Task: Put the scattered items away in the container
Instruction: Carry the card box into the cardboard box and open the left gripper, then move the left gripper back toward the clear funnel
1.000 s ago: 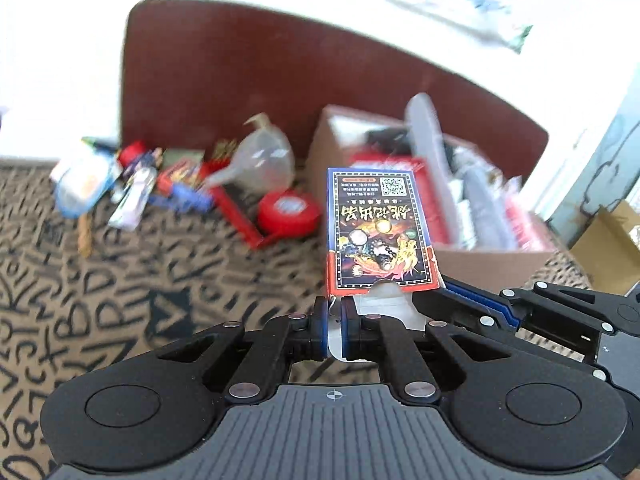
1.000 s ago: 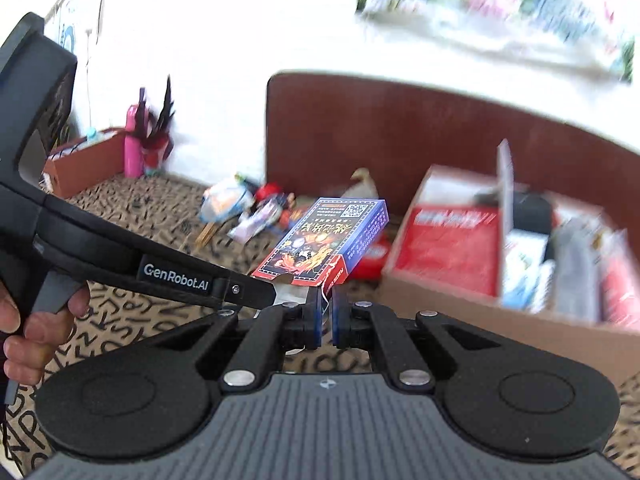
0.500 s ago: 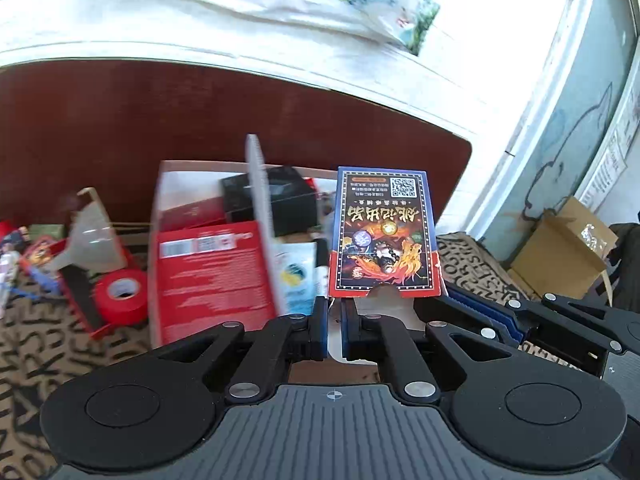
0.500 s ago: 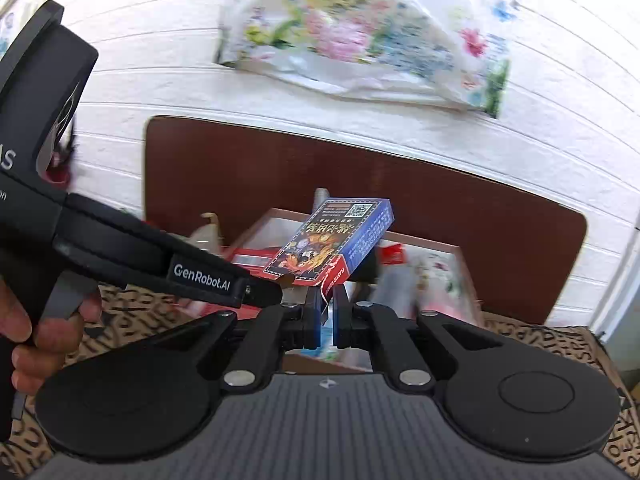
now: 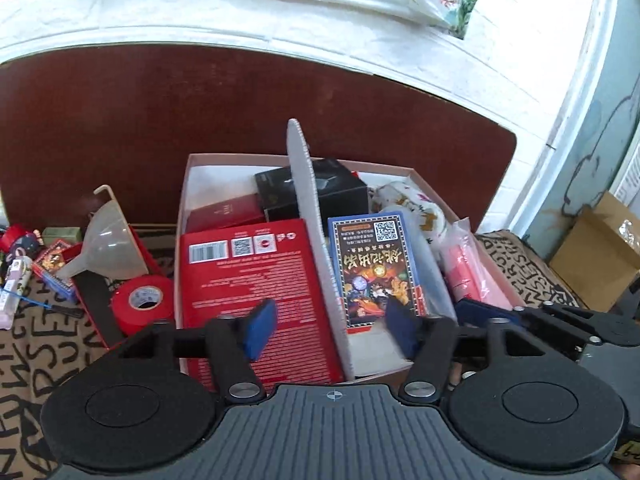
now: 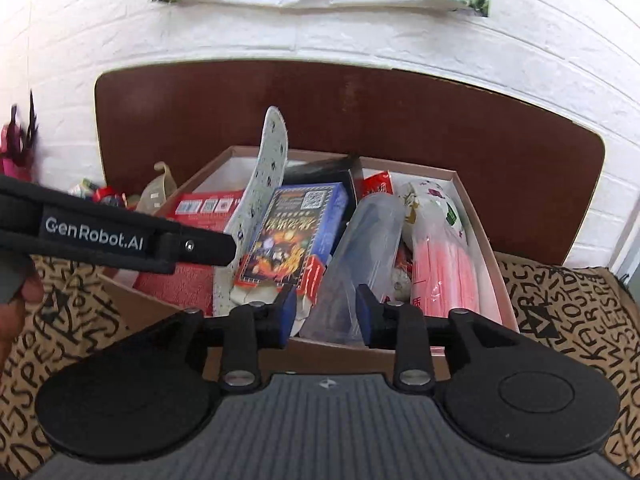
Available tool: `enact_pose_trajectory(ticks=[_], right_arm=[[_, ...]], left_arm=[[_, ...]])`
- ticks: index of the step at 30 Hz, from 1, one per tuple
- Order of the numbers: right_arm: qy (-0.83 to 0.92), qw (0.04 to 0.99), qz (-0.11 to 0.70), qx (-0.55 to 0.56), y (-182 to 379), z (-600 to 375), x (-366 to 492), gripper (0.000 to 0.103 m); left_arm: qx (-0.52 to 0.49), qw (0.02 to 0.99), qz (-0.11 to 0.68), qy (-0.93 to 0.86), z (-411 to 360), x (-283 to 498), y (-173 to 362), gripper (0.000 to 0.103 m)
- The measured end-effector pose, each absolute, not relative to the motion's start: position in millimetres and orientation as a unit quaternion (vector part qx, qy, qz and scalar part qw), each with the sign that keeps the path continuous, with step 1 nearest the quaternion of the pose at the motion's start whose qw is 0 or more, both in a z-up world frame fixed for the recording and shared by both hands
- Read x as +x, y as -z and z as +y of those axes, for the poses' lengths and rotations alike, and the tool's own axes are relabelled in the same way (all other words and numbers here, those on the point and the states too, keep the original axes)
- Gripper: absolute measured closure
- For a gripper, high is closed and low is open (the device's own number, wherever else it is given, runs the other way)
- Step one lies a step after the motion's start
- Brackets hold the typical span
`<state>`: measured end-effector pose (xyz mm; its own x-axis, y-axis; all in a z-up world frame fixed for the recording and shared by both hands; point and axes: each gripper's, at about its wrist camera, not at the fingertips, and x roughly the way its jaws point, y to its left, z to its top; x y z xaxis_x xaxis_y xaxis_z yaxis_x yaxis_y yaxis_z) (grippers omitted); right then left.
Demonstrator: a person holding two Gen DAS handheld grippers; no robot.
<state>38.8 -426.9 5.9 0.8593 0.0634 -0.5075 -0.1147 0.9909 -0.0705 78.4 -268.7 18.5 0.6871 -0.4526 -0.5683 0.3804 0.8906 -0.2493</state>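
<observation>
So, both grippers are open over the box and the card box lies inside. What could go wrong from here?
1. The card box leans on the upright insole; a withdrawing left gripper may tip either.
2. The cardboard box looks crowded, so the funnel and red tape roll outside it may not fit easily.

Blue-edged card box [image 5: 374, 270] — red tape roll [image 5: 141, 307]

The blue card box [image 5: 374, 268] with a fiery picture and QR code lies tilted in my cardboard box [image 5: 188, 184], beside the upright grey insole [image 5: 308, 216]. The red tape roll [image 5: 142, 304] and clear funnel [image 5: 106, 246] sit outside, at its left wall.
</observation>
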Motion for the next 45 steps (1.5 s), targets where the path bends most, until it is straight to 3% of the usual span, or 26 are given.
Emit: enact_pose_trajectory(ticks=[9, 12, 13, 14, 16, 18, 22, 37, 45], right_arm=[[-0.073, 0.957, 0.274, -0.058, -5.5, -412.7, 57.0, 0.068], [-0.073, 0.955, 0.278, -0.071, -3.6, -404.2, 56.3, 0.064], [-0.072, 0.955, 0.278, -0.071, -4.4, -403.5, 54.6, 0.058], [-0.070, 0.956, 0.276, -0.068, -6.0, -403.8, 53.1, 0.043], [-0.057, 0.960, 0.265, -0.075, -10.8, -402.3, 46.2, 0.024], [-0.048, 0.962, 0.250, -0.096, -17.3, -396.5, 36.0, 0.021], [-0.058, 0.967, 0.217, -0.122, -32.0, -378.2, 13.2, 0.004], [-0.204, 0.945, 0.202, -0.156, -18.1, -238.9, 1.2, 0.005], [-0.221, 0.931, 0.254, -0.143, 24.9, -191.0, 48.4, 0.017]], left_arm=[[-0.052, 0.921, 0.314, 0.223, -260.8, 65.3, -17.2, 0.009], [-0.054, 0.921, 0.320, 0.216, -252.4, 62.1, -14.1, 0.008], [-0.058, 0.920, 0.322, 0.214, -249.5, 60.8, -13.2, 0.008], [-0.064, 0.919, 0.325, 0.212, -245.9, 59.3, -12.2, 0.008], [-0.074, 0.918, 0.327, 0.210, -238.9, 55.5, -11.2, 0.007], [-0.085, 0.919, 0.325, 0.208, -230.1, 49.5, -11.8, 0.004], [-0.101, 0.920, 0.326, 0.194, -207.4, 36.2, -14.2, 0.003], [-0.131, 0.931, 0.330, 0.085, -56.3, 9.7, -19.3, 0.000], [-0.116, 0.920, 0.366, 0.084, -23.8, 59.3, 10.0, 0.001]])
